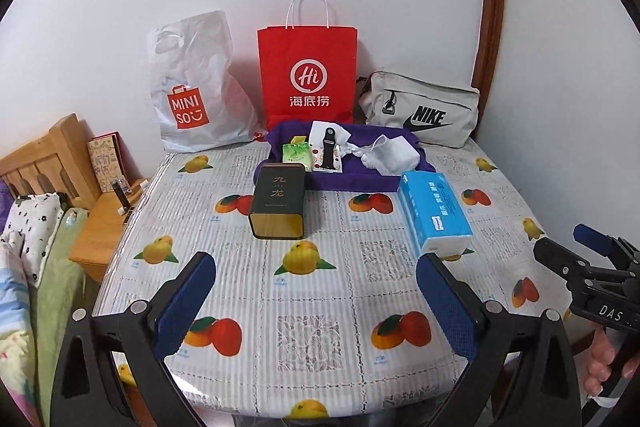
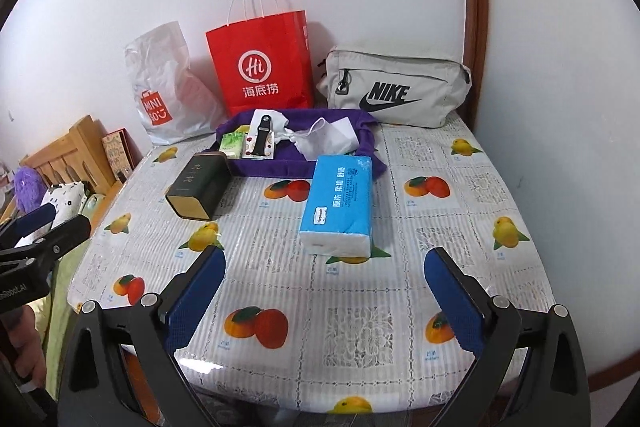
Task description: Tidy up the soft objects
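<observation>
Hovering over the near edge of the fruit-print table, the left hand-held gripper and the right hand-held gripper both stand spread wide and hold nothing, their blue pads apart above bare cloth. Taking the blue tissue pack as the landmark: it lies flat on the table just beyond the right hand-held gripper, untouched. To its left, well apart, a dark green tin lies on its side. Directly behind the tissue pack, nearly touching its far end, sits a shallow purple fabric tray that holds a small green packet, a black strap on a spotted card and a white drawstring pouch. Farther behind the pack, against the wall, a white Miniso plastic bag, a red paper bag and a grey Nike pouch stand in a row, the grey one nearest in line with the pack. Judged from this layout, the sorting looks barely begun or at most partly done: some soft items already rest in the tray, while the tissue pack remains outside it and likely comes next for the right hand-held gripper.
</observation>
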`<state>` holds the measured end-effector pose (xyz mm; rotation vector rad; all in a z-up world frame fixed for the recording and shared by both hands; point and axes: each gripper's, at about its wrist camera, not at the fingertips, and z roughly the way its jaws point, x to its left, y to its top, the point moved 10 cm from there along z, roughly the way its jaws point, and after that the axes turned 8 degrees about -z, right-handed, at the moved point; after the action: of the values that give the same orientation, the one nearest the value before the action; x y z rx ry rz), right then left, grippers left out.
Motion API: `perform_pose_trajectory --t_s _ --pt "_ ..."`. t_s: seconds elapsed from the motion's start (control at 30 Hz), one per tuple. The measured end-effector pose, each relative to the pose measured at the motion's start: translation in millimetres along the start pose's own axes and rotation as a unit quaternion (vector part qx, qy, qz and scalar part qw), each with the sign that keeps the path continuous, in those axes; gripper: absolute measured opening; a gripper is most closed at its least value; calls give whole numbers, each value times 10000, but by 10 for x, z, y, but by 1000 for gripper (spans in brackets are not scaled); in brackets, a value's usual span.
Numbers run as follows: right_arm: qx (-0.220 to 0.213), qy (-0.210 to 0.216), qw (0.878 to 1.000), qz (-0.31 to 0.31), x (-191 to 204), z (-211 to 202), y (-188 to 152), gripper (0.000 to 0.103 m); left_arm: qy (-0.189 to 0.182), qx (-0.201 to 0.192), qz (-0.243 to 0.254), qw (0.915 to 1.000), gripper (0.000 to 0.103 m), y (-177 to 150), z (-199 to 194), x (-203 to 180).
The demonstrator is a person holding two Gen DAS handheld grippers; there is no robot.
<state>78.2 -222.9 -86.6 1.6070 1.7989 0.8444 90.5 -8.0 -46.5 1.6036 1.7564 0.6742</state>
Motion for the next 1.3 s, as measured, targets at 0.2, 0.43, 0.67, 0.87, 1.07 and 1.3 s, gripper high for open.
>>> perform_pose_trajectory --t_s 0.2,0.43,0.67,0.87,1.07,1.3 --pt "-79 -33 10000 -24 -13 -113 -4 99 9 -20 42 10000 101 -32 -72 -42" --pt "-147 -58 9999 -57 0 -189 -5 99 -4 -48 33 10000 101 -22 -104 -32" --pt "-138 -48 9999 -63 4 -199 -16 99 -5 -52 39 10000 101 -23 -117 -29" --pt "-149 -51 9998 -83 10 -220 -17 99 9 -43 42 10000 101 -30 -122 -28" --pt "-158 -47 9998 -78 5 -226 -10 99 6 -45 35 10000 101 -30 -118 -27" --pt "-177 -51 9998 -82 14 -239 -2 99 -6 -42 44 10000 101 -41 -125 -20"
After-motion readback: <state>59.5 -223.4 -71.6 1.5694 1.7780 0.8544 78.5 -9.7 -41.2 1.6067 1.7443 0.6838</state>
